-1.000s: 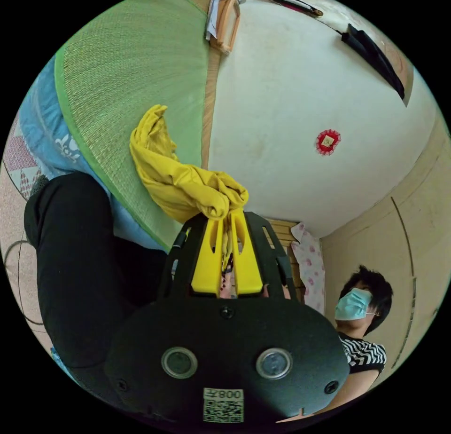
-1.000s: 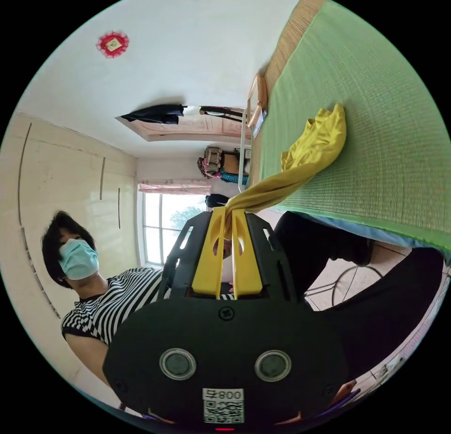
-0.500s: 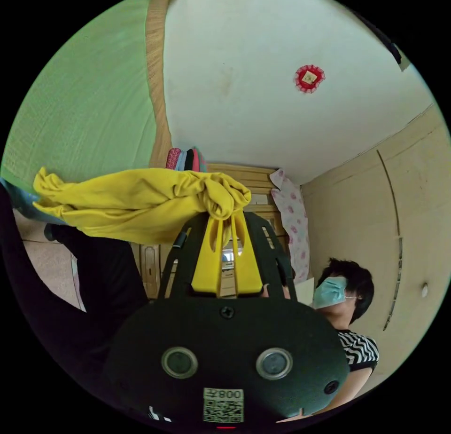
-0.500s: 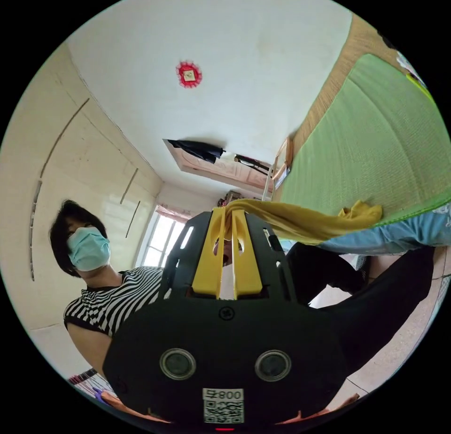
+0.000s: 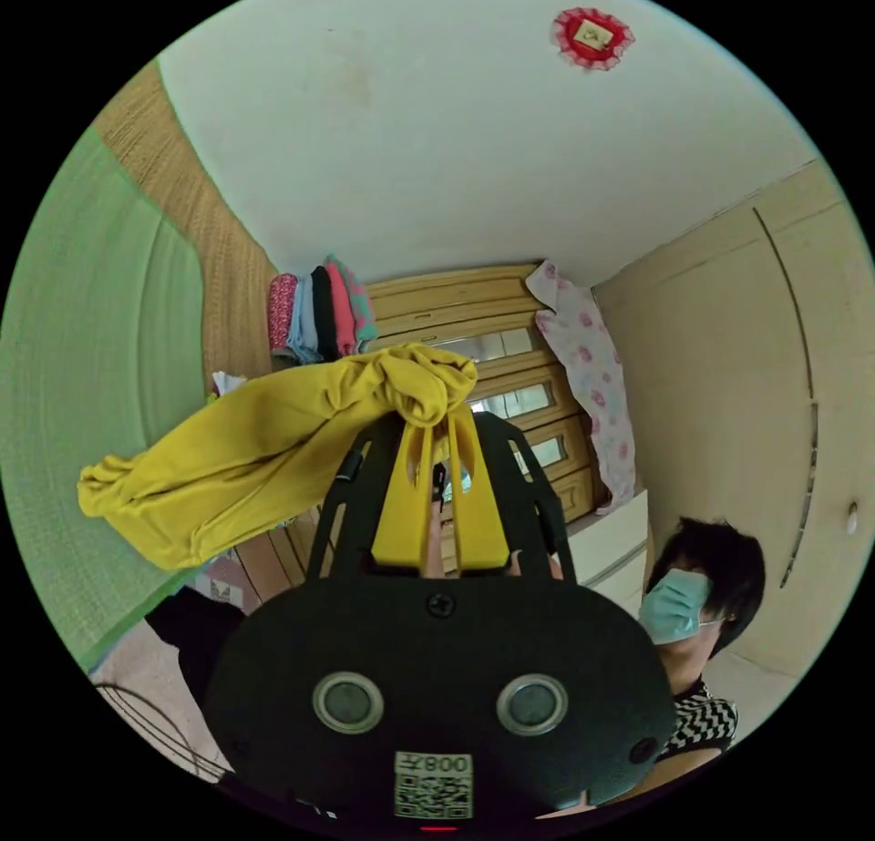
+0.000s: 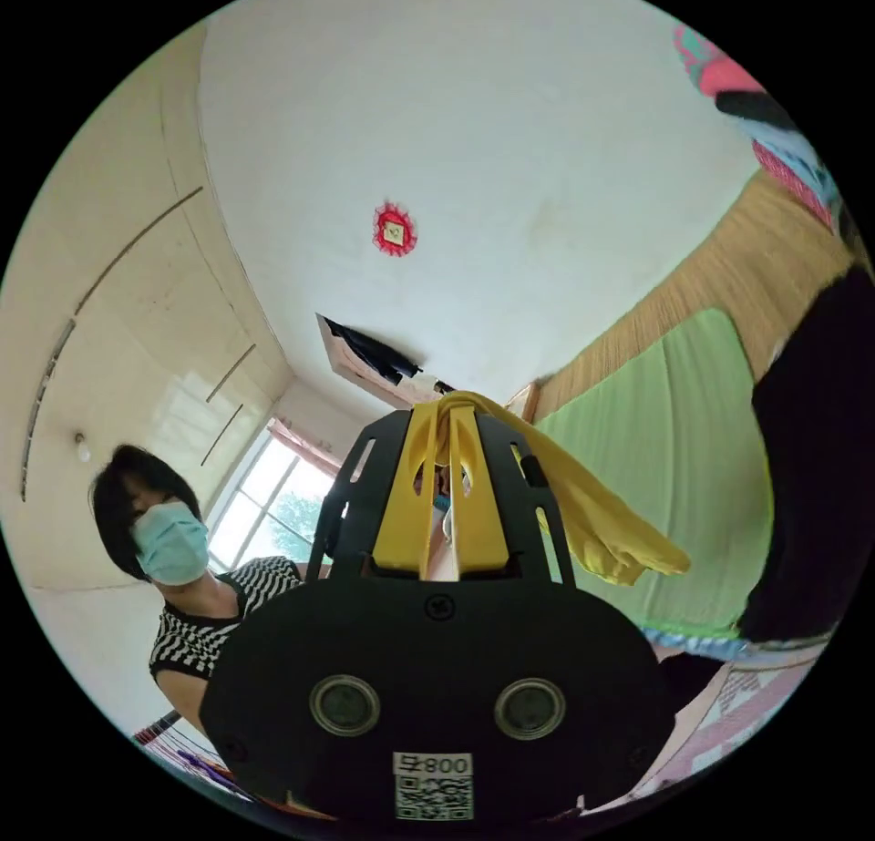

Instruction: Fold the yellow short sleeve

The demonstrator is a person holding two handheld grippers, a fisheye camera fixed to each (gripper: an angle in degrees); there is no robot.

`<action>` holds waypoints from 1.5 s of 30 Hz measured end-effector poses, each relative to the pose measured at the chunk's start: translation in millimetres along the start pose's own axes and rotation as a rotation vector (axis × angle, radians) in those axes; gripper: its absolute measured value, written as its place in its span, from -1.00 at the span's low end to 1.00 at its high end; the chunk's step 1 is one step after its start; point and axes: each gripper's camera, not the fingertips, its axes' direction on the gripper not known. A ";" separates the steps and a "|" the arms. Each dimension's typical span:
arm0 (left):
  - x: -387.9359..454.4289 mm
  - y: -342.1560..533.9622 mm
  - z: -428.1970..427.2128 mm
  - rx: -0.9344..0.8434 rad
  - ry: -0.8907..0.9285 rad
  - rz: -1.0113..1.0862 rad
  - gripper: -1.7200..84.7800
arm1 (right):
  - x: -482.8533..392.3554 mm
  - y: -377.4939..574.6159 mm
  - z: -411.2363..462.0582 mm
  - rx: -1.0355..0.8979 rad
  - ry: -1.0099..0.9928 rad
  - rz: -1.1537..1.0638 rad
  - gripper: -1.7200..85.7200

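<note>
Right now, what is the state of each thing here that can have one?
Left gripper: shut on the yellow short sleeve.
Right gripper: shut on the yellow short sleeve.
Yellow short sleeve: bunched, unfolded, held up off the green mat.
Stack of clothes: folded.

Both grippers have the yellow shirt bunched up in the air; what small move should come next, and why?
Probably draw the grippers apart to spread it. The yellow shirt hangs crumpled from the left gripper and ropes off the right gripper, above the green mat, so no flat panel is ready to fold.
</note>
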 end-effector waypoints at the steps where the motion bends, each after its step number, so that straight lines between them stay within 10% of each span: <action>1: 23.0 -16.7 27.9 -0.016 0.009 0.054 -0.87 | -2.7 -26.7 -23.8 0.019 0.014 -0.038 -0.92; 9: 121.9 -62.4 209.2 -0.171 0.031 0.243 -0.87 | 1.2 -93.5 -202.7 0.114 0.230 -0.166 -0.92; 17: 51.6 1.5 356.5 -0.502 -0.187 -0.121 -0.88 | 196.8 29.0 -369.9 0.131 0.509 0.290 -0.92; 45: 221.4 9.3 541.7 -0.809 -0.335 -0.014 -0.91 | 342.0 139.6 -499.4 0.057 0.750 0.543 -0.91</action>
